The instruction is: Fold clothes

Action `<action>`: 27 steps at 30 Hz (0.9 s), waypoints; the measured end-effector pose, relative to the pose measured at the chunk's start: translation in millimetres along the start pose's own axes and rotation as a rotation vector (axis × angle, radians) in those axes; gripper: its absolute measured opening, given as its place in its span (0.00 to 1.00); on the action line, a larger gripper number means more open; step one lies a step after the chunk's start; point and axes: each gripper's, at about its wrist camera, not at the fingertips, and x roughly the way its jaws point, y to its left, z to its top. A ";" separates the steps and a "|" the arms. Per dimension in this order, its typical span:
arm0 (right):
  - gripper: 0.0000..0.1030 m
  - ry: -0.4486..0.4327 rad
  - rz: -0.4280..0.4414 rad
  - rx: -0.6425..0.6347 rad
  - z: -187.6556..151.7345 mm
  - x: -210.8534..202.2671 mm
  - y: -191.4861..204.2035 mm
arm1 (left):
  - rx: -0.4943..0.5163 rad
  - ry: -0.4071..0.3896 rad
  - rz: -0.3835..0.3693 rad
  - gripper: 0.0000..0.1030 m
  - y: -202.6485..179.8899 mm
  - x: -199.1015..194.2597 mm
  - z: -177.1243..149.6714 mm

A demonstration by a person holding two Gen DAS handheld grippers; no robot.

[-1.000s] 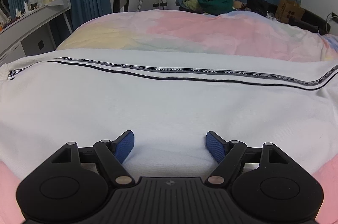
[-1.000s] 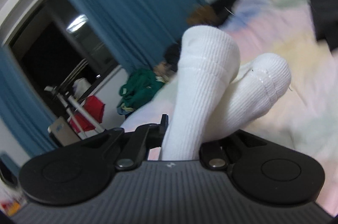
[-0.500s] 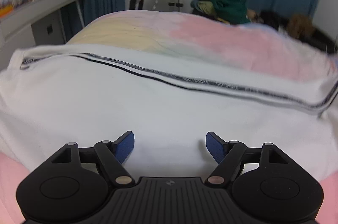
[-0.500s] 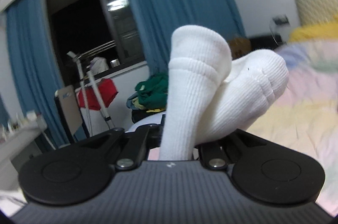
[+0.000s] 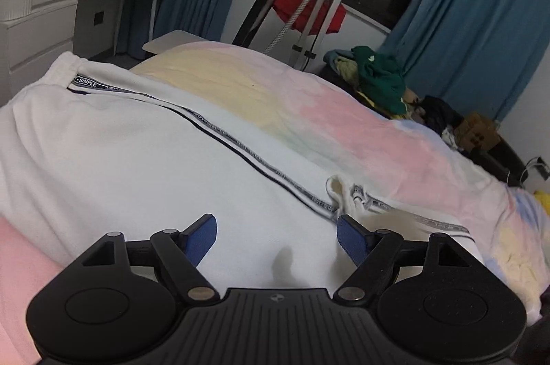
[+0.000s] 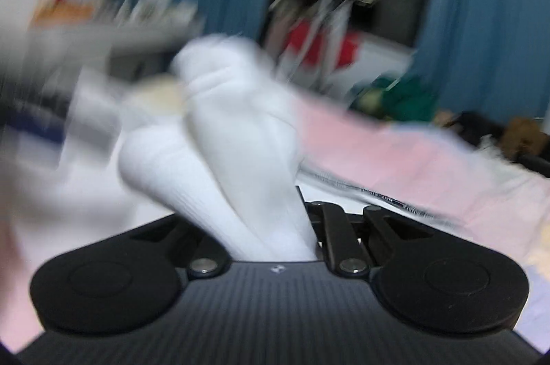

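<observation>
White trousers [image 5: 130, 151] with a black lettered side stripe [image 5: 261, 165] lie flat across the pastel bed cover [image 5: 343, 110]. My left gripper [image 5: 276, 236] is open and empty, low over the white cloth near a small bunched fold [image 5: 338, 191] on the stripe. My right gripper [image 6: 271, 220] is shut on the ribbed white cuffs [image 6: 237, 158] of the trousers, which stand up out of its jaws; its fingertips are hidden by the cloth. The right wrist view is blurred by motion.
A white dresser [image 5: 62, 3] stands at the left. A drying rack with a red garment [image 5: 309, 7] stands behind the bed. A pile of green and dark clothes [image 5: 381, 79] and a cardboard box [image 5: 477, 131] lie at the back right. Blue curtains [image 5: 474, 17] hang behind.
My right gripper has swung left with the cuffs, from facing the headboard to the window and now the dresser side. My left gripper's view has turned and tilted, and a bunched fold now shows on the stripe.
</observation>
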 end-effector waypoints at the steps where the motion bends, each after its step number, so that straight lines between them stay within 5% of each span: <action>1: 0.13 0.024 -0.003 -0.044 -7.6 5.5 6.6 | -0.001 -0.003 -0.004 0.76 0.2 -0.5 0.1; 9: 0.14 -0.054 0.066 0.065 12.2 -10.6 -13.4 | -0.001 -0.071 -0.081 0.77 -6.8 -11.2 -0.9; 15: 0.16 -0.003 0.132 0.056 12.4 -9.9 5.4 | 0.023 -0.085 -0.114 0.77 -12.3 -10.1 -6.5; 19: 0.41 0.103 0.249 0.146 17.0 -15.1 -6.1 | 0.045 -0.076 -0.134 0.77 -15.7 -9.1 -11.2; 23: 0.57 0.137 0.282 0.172 16.3 -38.4 -15.7 | 0.082 -0.065 -0.125 0.77 -20.7 -5.7 -16.3; 27: 0.58 0.134 0.301 0.243 19.2 -66.5 -33.5 | 0.138 -0.080 -0.114 0.77 -31.1 -6.7 -23.6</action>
